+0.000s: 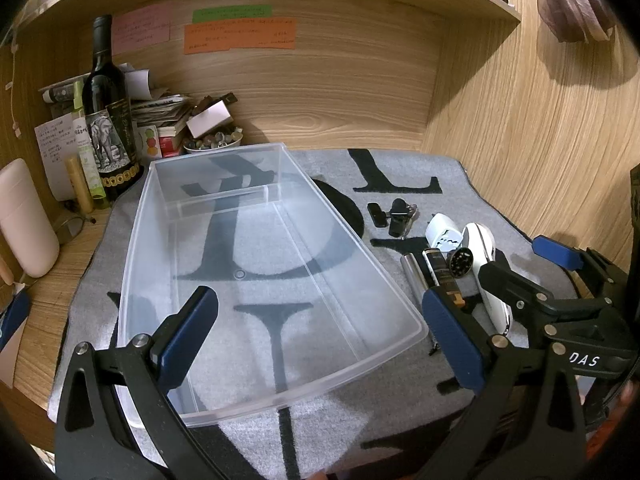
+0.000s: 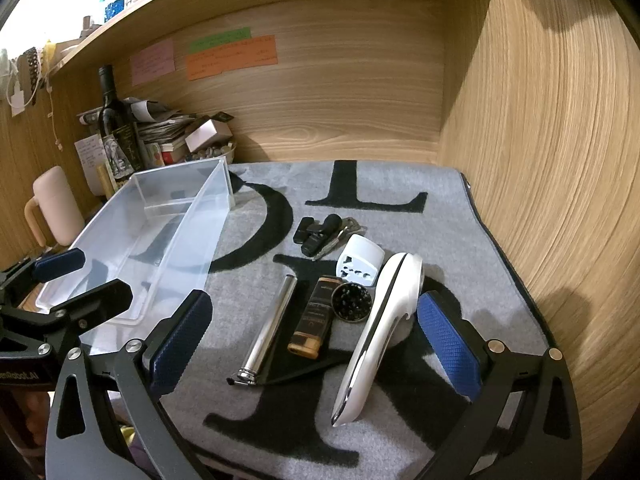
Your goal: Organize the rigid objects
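Far left on my left wrist feed, a pink mug (image 1: 24, 220) stands on the wooden desk (image 1: 48, 300), then a dark wine bottle (image 1: 108, 112) with an elephant on its label, and a pile of papers and small boxes (image 1: 168, 116) behind it. Moving right, the clear plastic bin (image 1: 256, 280) lies on the grey mat with black letters (image 1: 400, 168), and I see nothing inside it. My left gripper (image 1: 320, 328) hovers at the bin's near end, jaws spread wide and holding nothing, one blue pad over the bin's near left corner, the other out past its right rim.

Right of the bin, still on the mat, the loose items sit in a cluster. On the right wrist feed I get a silver metal tube (image 2: 272, 328) lying lengthwise, just beside it a brown and black lighter-shaped case (image 2: 314, 316), then a round black grinder-like disc (image 2: 352, 302) touching a white travel adapter (image 2: 360, 258). Behind them is a black key fob with keys (image 2: 324, 232). Rightmost is a white handheld device with a chrome edge (image 2: 380, 328), long handle pointing toward me.

My right gripper (image 2: 316, 344) is wide apart too, gripping nothing, its pads flanking the tube, the case and the white device's handle from above. I cannot tell whether it touches anything.
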Available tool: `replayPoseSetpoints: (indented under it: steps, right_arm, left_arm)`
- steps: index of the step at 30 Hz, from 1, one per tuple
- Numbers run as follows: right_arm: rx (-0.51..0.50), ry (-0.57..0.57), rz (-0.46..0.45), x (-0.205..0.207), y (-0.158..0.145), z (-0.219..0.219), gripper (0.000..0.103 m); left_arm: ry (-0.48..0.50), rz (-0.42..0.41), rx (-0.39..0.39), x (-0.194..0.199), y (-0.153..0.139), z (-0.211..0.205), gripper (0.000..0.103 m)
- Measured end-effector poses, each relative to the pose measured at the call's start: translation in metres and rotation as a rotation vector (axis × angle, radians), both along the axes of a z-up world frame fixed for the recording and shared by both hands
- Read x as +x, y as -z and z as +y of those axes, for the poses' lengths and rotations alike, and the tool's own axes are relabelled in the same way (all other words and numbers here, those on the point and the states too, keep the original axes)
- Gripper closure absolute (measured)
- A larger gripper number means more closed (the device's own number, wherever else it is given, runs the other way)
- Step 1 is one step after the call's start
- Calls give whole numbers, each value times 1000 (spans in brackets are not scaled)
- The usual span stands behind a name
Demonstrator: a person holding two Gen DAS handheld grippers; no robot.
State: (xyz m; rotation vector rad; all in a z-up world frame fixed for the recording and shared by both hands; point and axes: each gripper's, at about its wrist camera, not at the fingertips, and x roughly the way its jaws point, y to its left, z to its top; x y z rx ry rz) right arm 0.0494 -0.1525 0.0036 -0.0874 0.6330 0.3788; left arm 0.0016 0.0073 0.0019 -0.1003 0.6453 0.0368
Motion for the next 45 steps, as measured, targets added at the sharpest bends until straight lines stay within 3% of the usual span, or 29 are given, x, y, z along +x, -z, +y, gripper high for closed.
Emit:
replayPoseSetpoints:
  steps: [26,34,37,45]
  right_arm:
    - [0,-1,2,1,-1,0,0]
    - [21,4,21,4,0,-5,1]
    - [15,8,25,6,0,-5,5]
    - [3,21,26,14,-5,-8,14]
  left_arm:
    - [7,4,-7,1,3,0,0]
    - [11,-15,-41,-3,-3,11,0]
    - [-5,-8,-33,-4,-8,20,20]
    - [-57,3,-7,-6,-25,54,22]
